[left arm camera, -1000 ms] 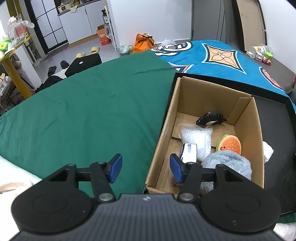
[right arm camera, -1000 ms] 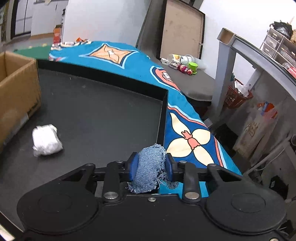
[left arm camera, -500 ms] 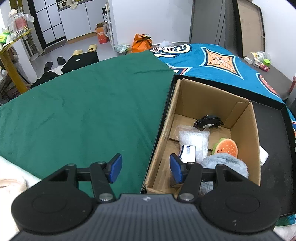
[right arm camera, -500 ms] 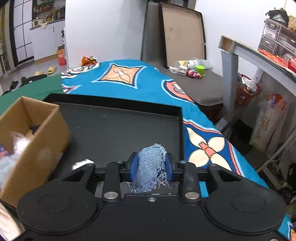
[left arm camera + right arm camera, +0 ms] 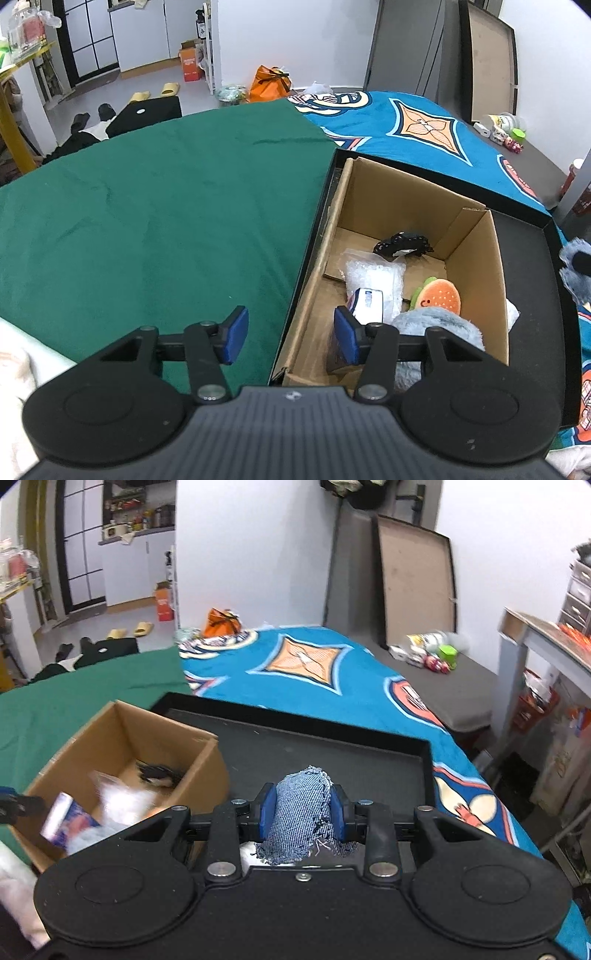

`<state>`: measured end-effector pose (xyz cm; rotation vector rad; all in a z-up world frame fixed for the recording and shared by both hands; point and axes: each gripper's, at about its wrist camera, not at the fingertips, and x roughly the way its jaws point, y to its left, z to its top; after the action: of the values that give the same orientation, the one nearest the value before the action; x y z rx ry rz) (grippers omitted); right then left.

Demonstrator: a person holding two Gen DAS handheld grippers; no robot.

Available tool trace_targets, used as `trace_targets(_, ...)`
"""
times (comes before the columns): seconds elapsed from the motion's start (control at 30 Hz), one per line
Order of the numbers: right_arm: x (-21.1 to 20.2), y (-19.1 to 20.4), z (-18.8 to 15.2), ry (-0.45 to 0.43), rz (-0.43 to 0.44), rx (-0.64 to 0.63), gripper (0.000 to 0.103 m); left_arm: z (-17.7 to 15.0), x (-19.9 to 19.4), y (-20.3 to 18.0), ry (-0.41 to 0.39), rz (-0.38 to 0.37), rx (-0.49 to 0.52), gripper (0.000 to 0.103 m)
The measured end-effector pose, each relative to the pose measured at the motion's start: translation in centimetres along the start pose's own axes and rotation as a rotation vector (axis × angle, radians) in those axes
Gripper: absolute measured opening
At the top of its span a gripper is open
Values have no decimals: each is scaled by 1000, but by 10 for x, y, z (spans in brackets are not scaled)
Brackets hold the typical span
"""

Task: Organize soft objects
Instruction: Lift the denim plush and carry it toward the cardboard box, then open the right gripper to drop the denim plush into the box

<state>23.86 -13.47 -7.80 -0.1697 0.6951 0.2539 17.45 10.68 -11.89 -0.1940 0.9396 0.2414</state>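
Note:
My right gripper (image 5: 301,814) is shut on a blue denim cloth (image 5: 301,819) and holds it above the black tray (image 5: 332,753), right of the cardboard box (image 5: 199,771). My left gripper (image 5: 290,334) is open and empty over the box's near left corner (image 5: 295,363). In the box lie a burger plush (image 5: 439,297), a grey fluffy item (image 5: 439,326), a clear plastic bag (image 5: 373,275), a small white pack (image 5: 365,304) and a black item (image 5: 402,243). The denim cloth also shows at the right edge of the left wrist view (image 5: 576,267).
The black tray (image 5: 532,266) holds the box on a bed with a green cloth (image 5: 147,221) and a blue patterned blanket (image 5: 424,129). A white crumpled item (image 5: 511,314) lies on the tray right of the box. A grey table (image 5: 546,642) stands at the right.
My right gripper has risen and swung left with the denim cloth, so the box now fills more of its view. My left gripper has hardly moved.

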Motion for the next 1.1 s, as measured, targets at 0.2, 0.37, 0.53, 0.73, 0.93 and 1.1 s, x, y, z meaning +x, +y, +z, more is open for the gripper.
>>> trace_targets(0.2, -3, 28, 15, -19, 20, -37, 31, 0, 5, 4, 15, -48, -8, 32)
trace_targets(0.37, -3, 53, 25, -26, 37, -87, 31, -1, 8, 9, 21, -85, -28, 17)
trace_targets(0.53, 1, 75, 32, -19, 44, -139, 31, -2, 10, 13, 13, -108, -38, 12)
trace_targets(0.73, 4, 95, 42, -18, 57, -172, 32, -2, 14, 21, 13, -138, -57, 12)
trace_targets(0.93, 5, 104, 50, -32, 54, -194, 48, -3, 16, 26, 14, -159, -74, 12)
trace_targets(1.1, 2, 95, 49, -22, 48, -171, 52, -3, 15, 27, 14, -167, -82, 12)
